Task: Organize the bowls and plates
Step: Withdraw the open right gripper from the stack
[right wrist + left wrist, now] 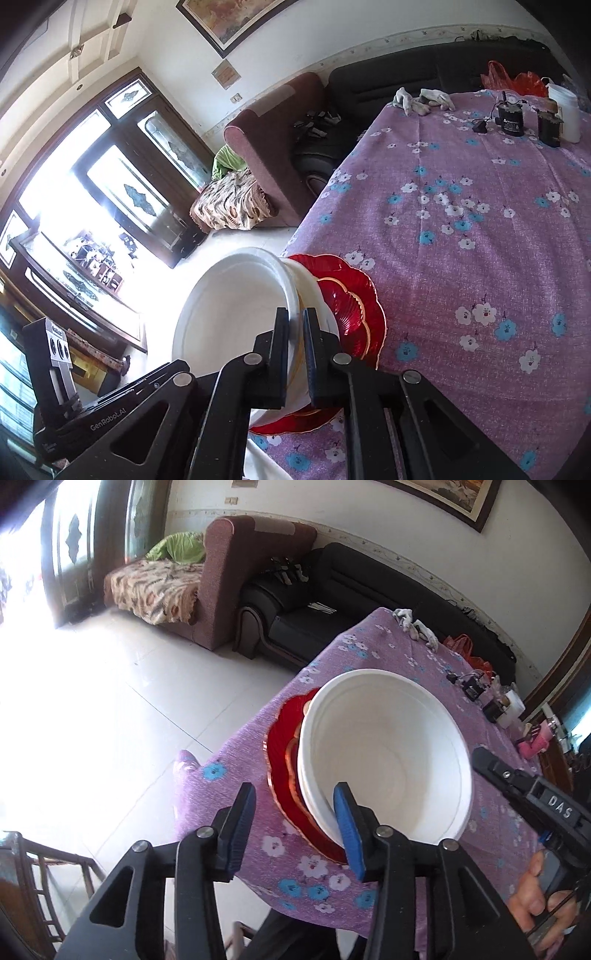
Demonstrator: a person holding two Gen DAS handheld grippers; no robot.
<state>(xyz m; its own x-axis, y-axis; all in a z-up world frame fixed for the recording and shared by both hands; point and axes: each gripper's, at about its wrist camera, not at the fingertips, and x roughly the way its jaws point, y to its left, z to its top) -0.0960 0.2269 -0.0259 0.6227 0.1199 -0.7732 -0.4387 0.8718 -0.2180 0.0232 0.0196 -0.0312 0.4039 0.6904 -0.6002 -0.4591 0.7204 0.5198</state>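
bowl (229, 314) rim is sitting pinched between the right gripper (295, 354) fingers, over the red plates (351, 306). left gripper (291, 830) is hovering wide open, empty; lowering level seems wise.

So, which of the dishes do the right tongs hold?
The big white plastic bowl, pinched at its rim; the red scalloped glass plates lie underneath.

The right tongs (295, 325) are closed on the rim of a white bowl (229, 314), one finger inside the wall and one outside. The bowl is tilted and sits on a stack of red plates (354, 302) at the near left edge of the worktop (480, 240), which is covered in purple flowered cloth. Far beyond the plates, at the worktop's back edge, lie crumpled gloves (424, 99), small black devices (511, 120) and a white jar (565, 110).
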